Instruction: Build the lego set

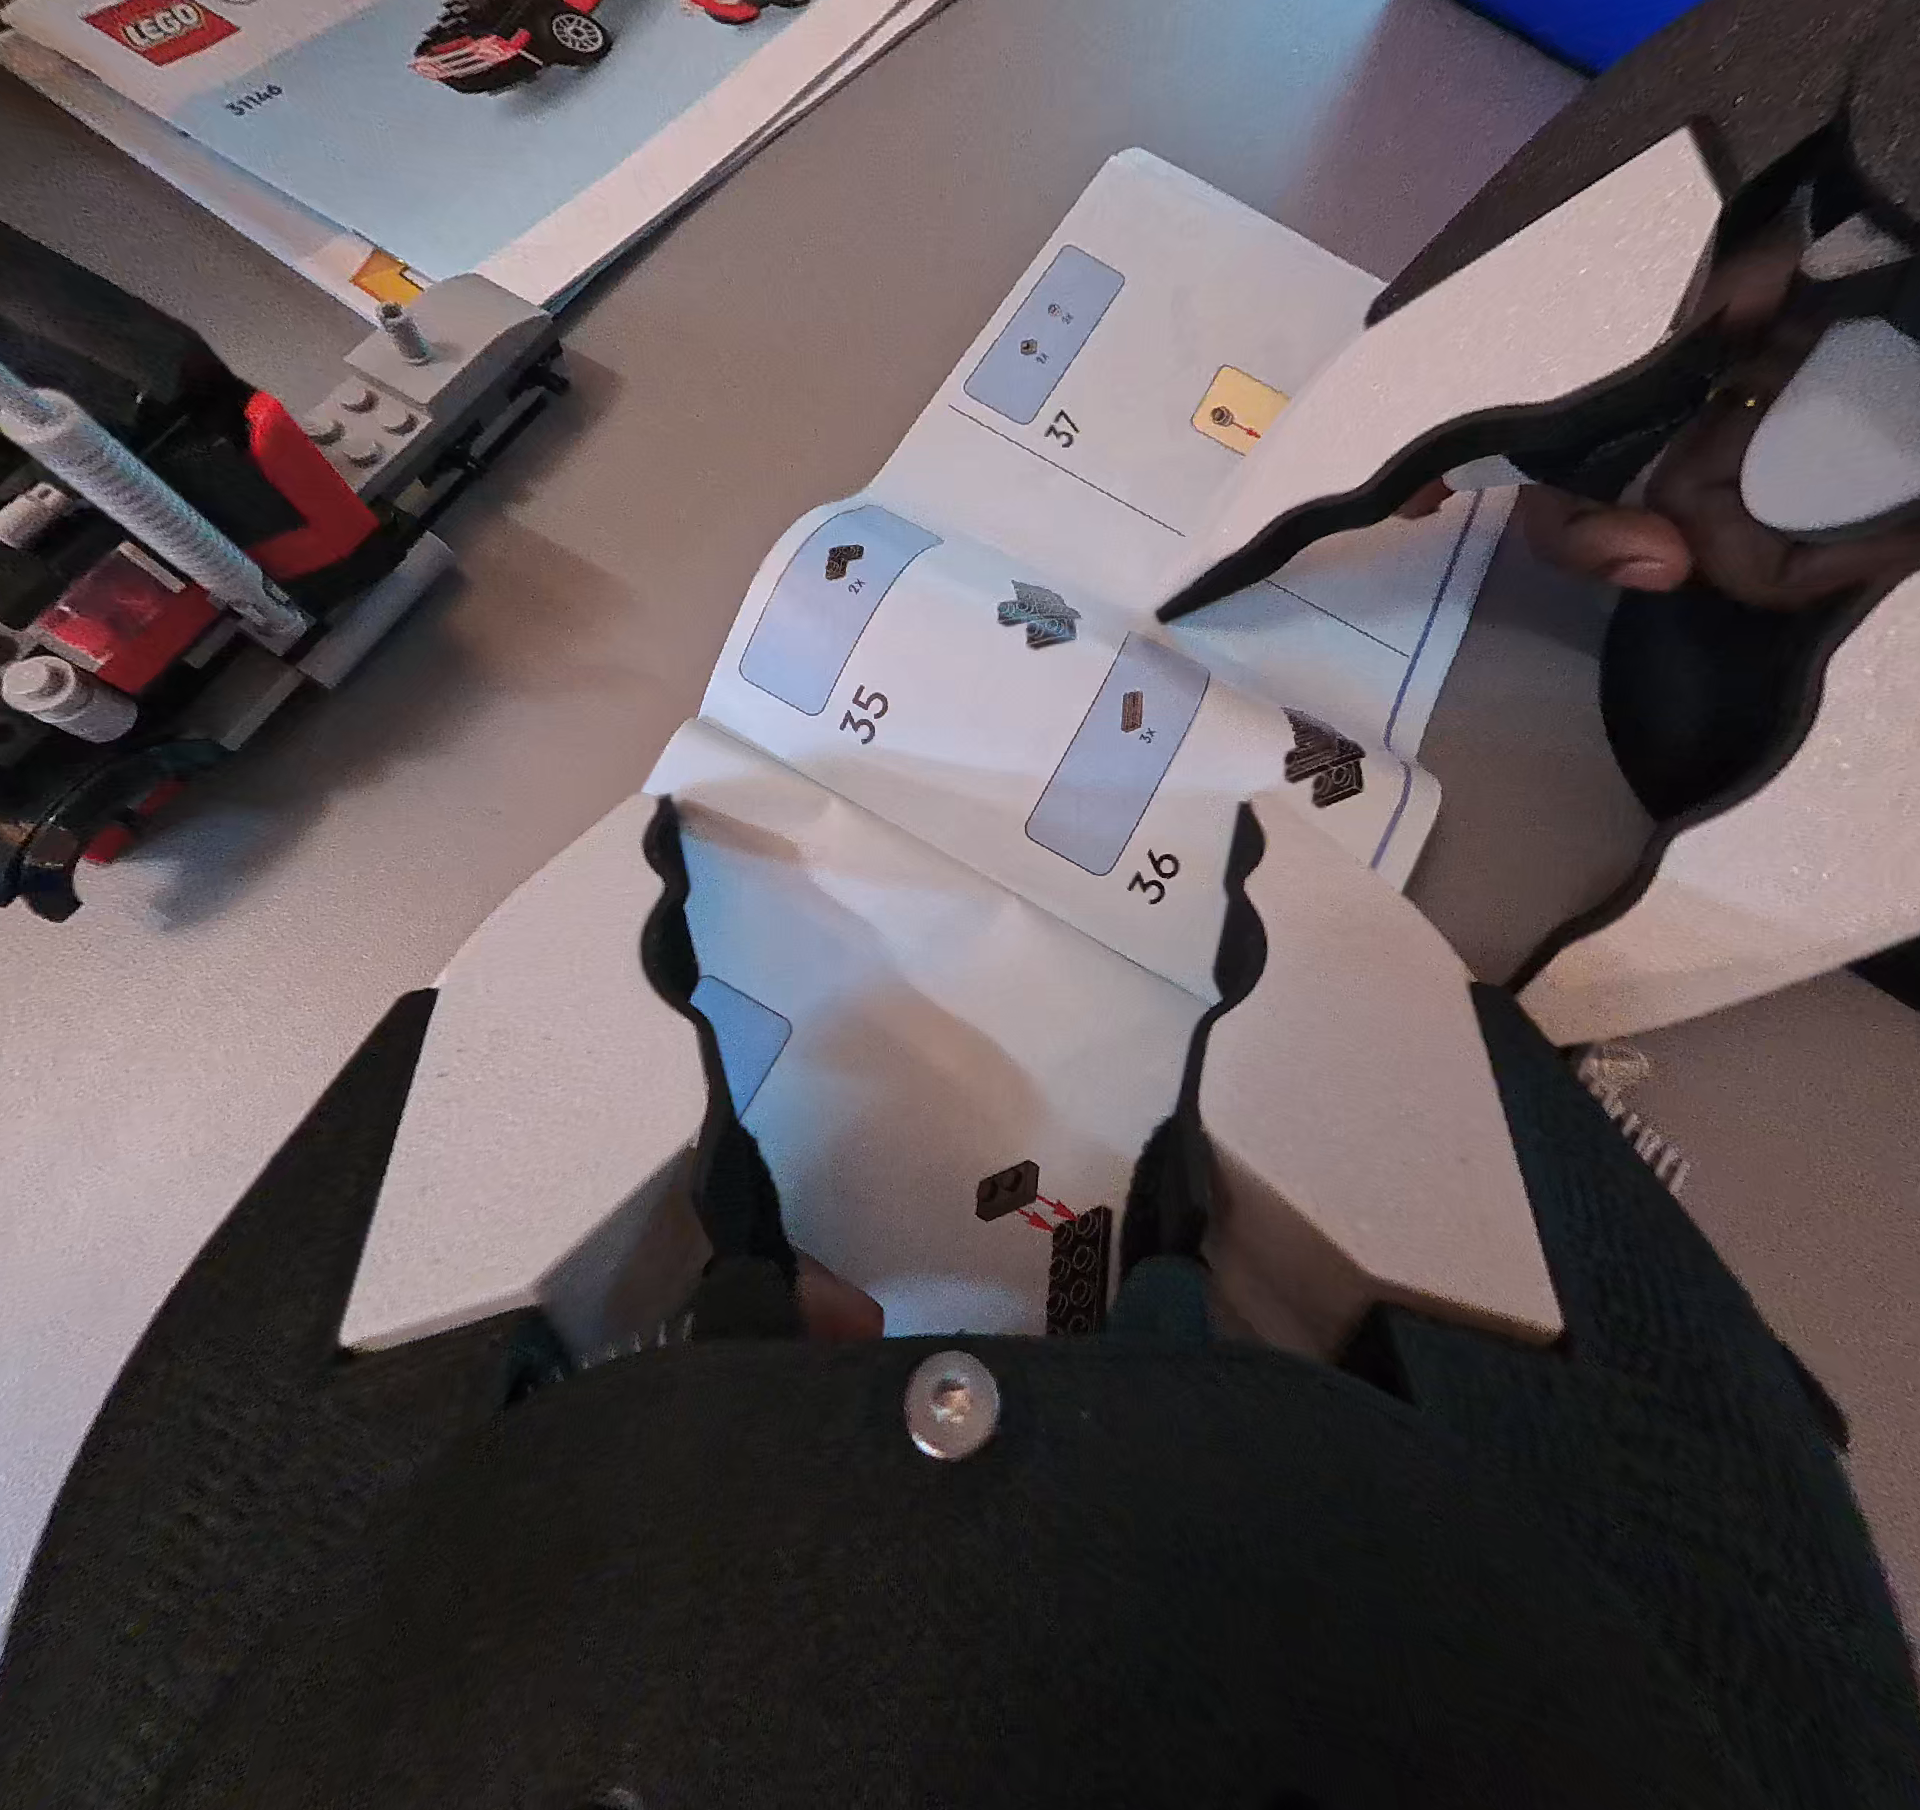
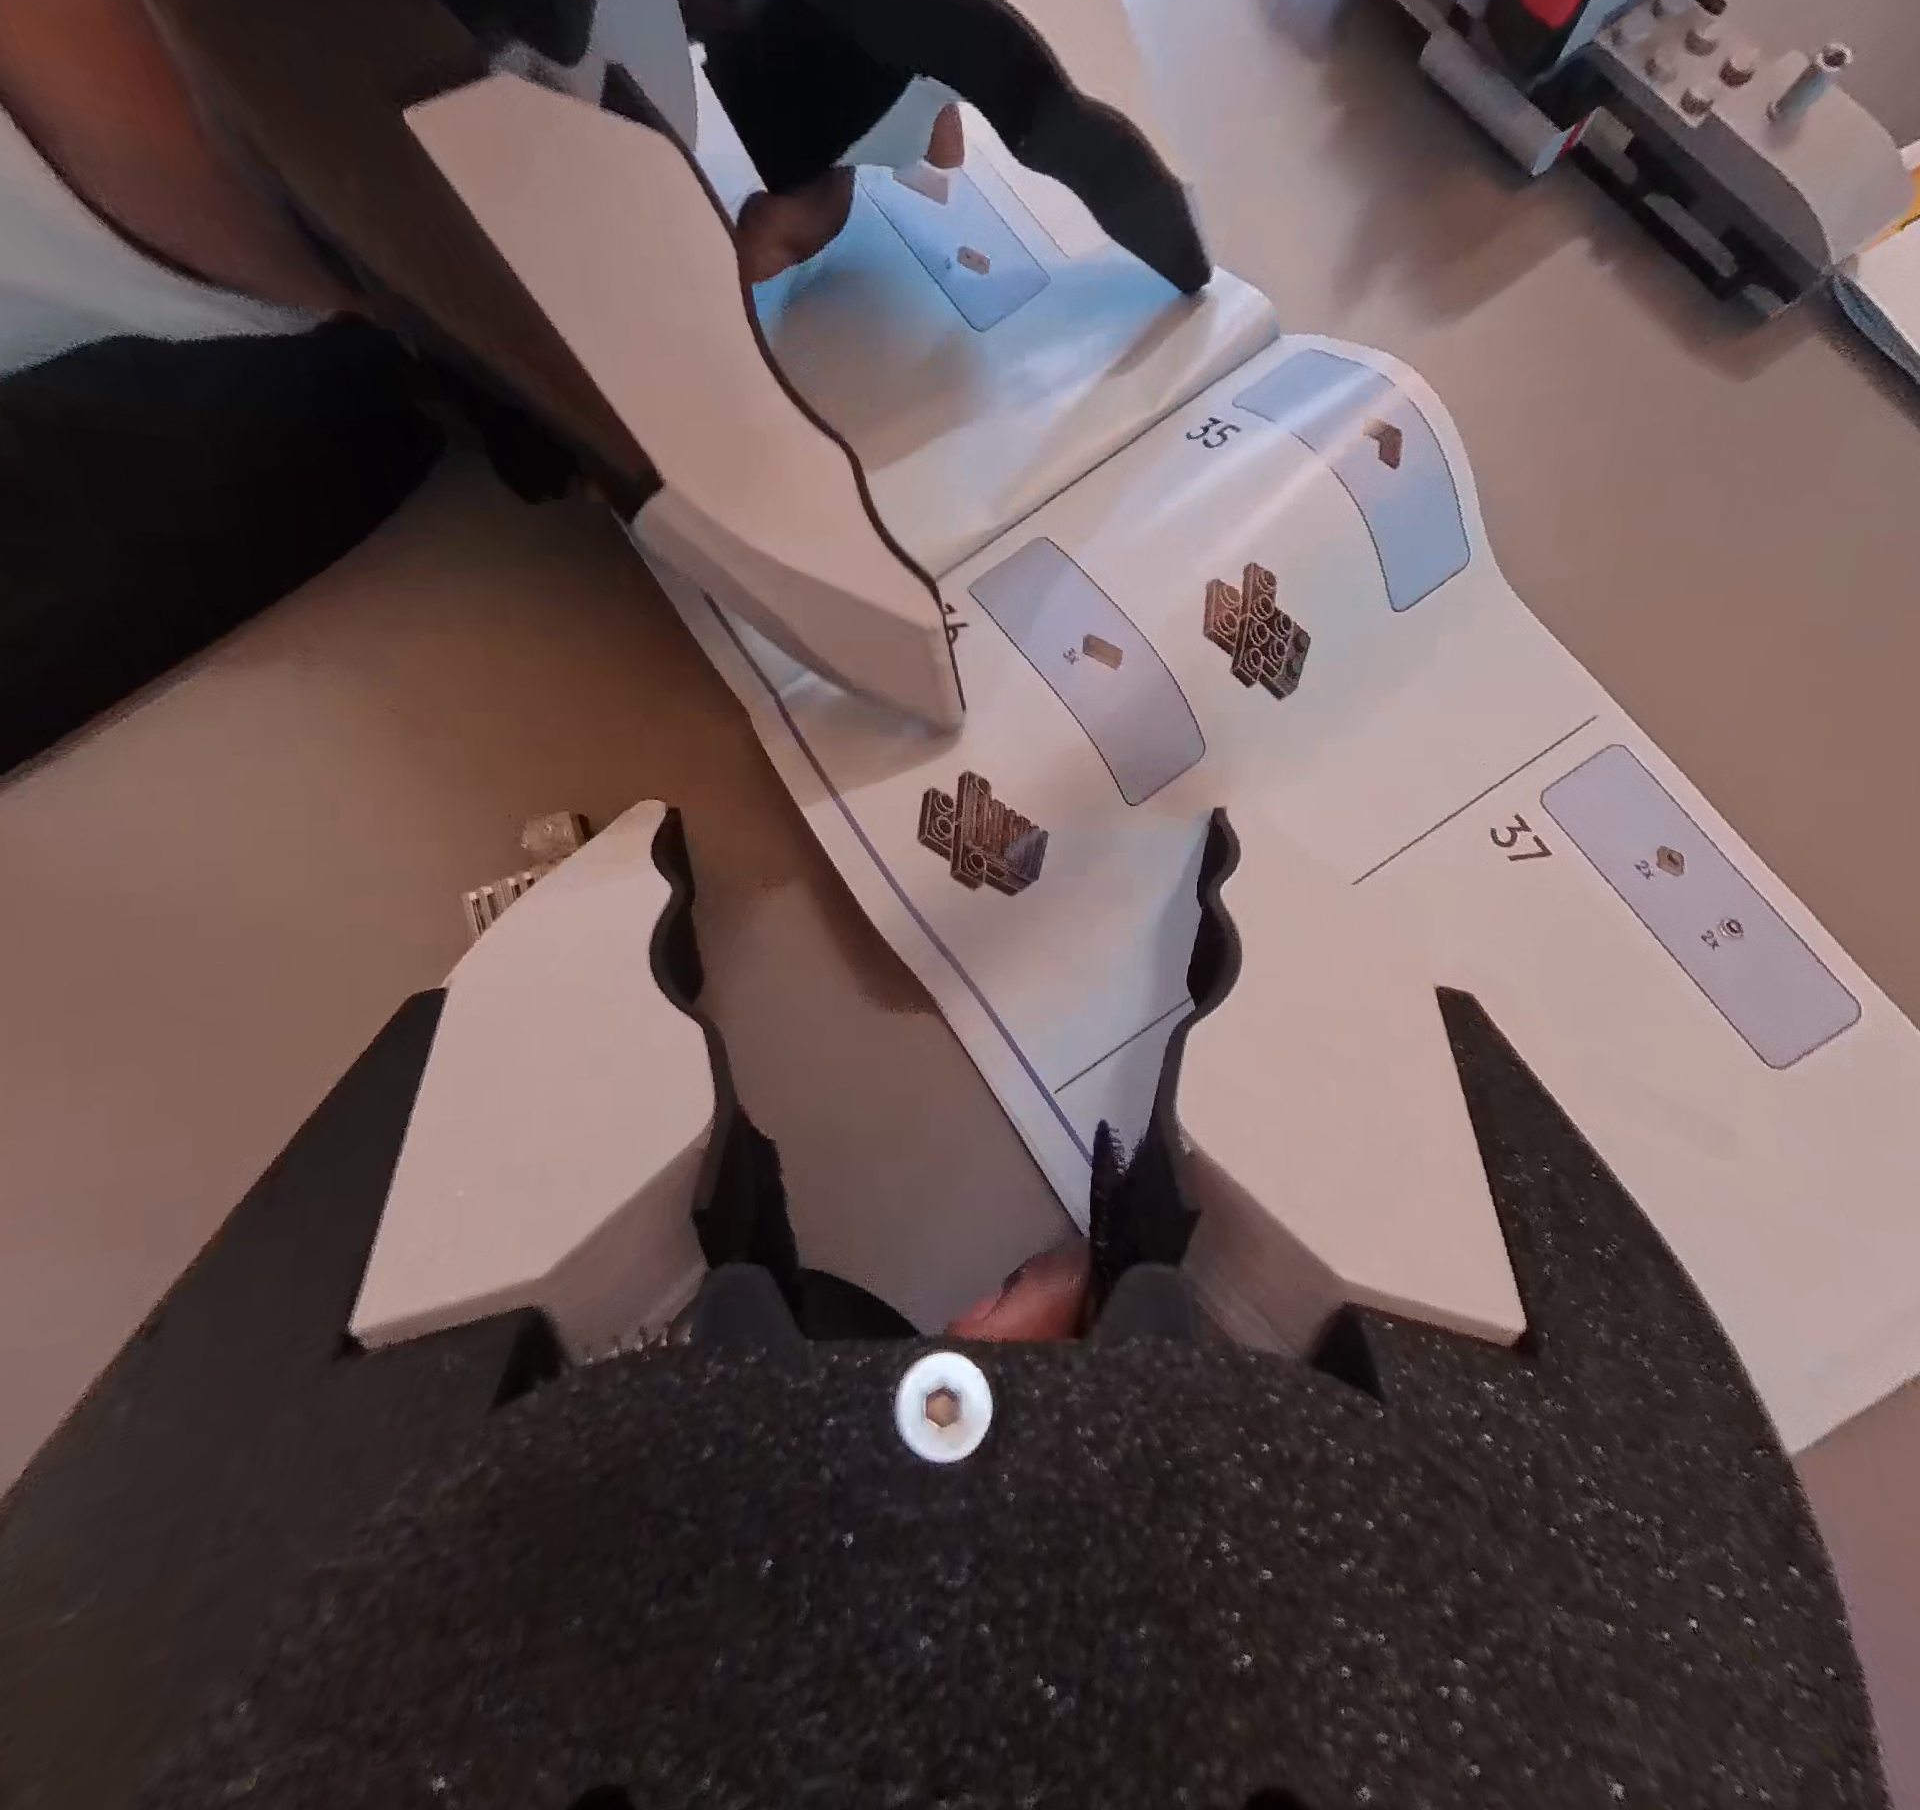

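Off to your left sits the half-built lego car (image 1: 197,555), well apart from both grippers; your left gripper (image 1: 951,815) hangs spread wide over the open instruction booklet (image 1: 997,680), right gripper (image 2: 940,825) also spread, over its near edge

Soft, even indoor light, moderately bright. The tabletop (image 1: 156,1085) reads cool grey in the left wrist view and warmer brownish in the right wrist view. The model (image 1: 187,555) casts a diffuse shadow at left. Strong fisheye bending curves the booklet (image 2: 1299,721) edges. The upper left of the right wrist view is blurred.
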The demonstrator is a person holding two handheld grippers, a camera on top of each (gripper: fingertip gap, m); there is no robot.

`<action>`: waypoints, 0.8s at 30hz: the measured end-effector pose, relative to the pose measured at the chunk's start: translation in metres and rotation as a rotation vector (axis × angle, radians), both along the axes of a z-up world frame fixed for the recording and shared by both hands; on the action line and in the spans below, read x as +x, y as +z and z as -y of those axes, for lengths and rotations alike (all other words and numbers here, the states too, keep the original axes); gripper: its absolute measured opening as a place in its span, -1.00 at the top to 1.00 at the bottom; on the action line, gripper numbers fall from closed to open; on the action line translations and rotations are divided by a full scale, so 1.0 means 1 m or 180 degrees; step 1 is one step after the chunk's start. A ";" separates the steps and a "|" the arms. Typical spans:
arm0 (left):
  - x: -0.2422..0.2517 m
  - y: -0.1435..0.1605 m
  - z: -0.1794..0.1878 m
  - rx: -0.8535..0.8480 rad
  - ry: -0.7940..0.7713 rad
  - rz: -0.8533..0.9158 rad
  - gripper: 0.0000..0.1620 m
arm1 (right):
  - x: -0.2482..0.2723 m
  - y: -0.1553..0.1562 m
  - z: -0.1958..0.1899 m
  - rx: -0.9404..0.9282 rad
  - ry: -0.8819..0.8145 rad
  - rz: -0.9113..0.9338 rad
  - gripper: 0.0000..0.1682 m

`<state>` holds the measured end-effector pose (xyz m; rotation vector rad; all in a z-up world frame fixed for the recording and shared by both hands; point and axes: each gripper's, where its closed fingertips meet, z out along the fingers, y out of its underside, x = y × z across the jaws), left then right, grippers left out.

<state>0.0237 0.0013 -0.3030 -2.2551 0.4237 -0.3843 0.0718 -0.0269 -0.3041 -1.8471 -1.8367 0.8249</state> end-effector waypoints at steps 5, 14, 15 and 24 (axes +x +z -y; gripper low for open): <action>-0.004 -0.002 -0.004 -0.0043 0.0150 -0.0029 -0.39 | -0.004 0.001 0.003 -0.0021 0.0039 -0.0056 -0.11; -0.003 0.015 -0.010 0.0127 0.0258 0.0561 -0.55 | -0.007 0.000 0.006 0.0052 0.0163 -0.0080 -0.11; -0.002 0.011 -0.010 0.0047 0.0247 0.0526 -0.56 | -0.008 0.000 0.007 0.0062 0.0185 -0.0083 -0.11; -0.006 -0.008 -0.011 -0.0052 0.0331 -0.0334 -0.34 | 0.014 0.038 -0.028 0.0081 -0.0244 -0.0732 -0.05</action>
